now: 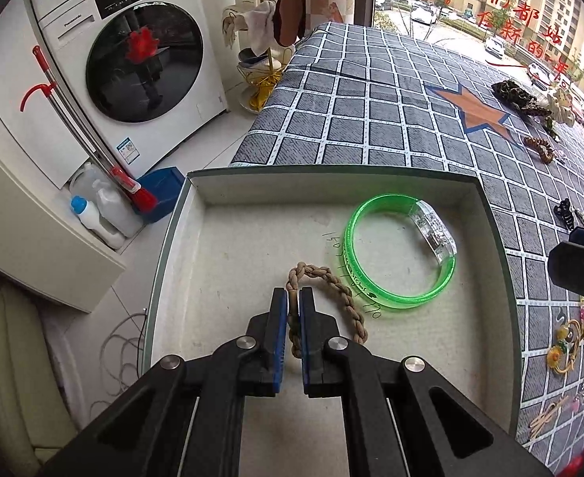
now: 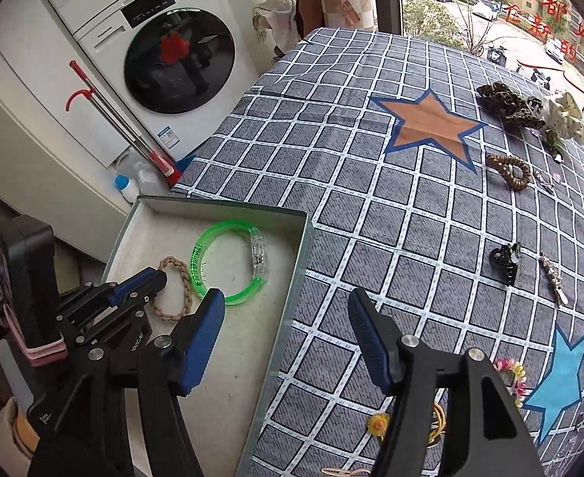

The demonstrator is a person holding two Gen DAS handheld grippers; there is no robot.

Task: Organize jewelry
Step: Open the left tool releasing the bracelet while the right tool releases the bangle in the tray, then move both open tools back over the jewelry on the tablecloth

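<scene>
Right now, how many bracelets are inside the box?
2. The green bracelet lies flat by the box's far right corner. The braided brown bracelet sits beside it, pinched in the left tongs.

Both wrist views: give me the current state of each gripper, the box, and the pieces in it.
left gripper: shut on the braided bracelet, inside the box.
right gripper: open, empty, above the box's right wall.
braided bracelet: pinched at one end, lying in the box.
green bangle: flat in the box, free.
box: open, lidless.
</scene>
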